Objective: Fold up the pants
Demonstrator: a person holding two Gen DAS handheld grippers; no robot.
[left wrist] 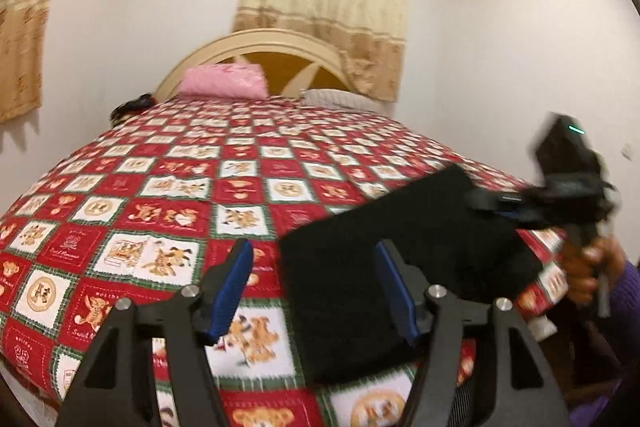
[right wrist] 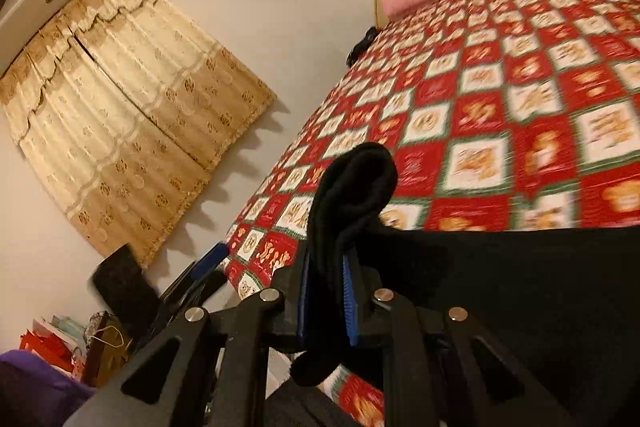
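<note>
The black pants (left wrist: 400,247) lie as a folded slab on the near right part of the bed's red patchwork quilt (left wrist: 160,187). My left gripper (left wrist: 314,251) stands open, its blue pads wide apart; the right pad hangs over the pants' left part and the left pad over bare quilt, with nothing pinched. In the right wrist view my right gripper (right wrist: 326,259) is shut on a thick bunched fold of the pants (right wrist: 520,287), which bulges up above the pads. In the left wrist view the right gripper (left wrist: 492,201) sits at the pants' far right edge.
A pink pillow (left wrist: 224,81) and a pale one lie against the round headboard (left wrist: 272,47). A hand (left wrist: 596,267) and purple sleeve are at the right. Gift bags (right wrist: 60,339) stand on the floor by the curtained wall (right wrist: 120,107). The quilt (right wrist: 520,87) stretches far back.
</note>
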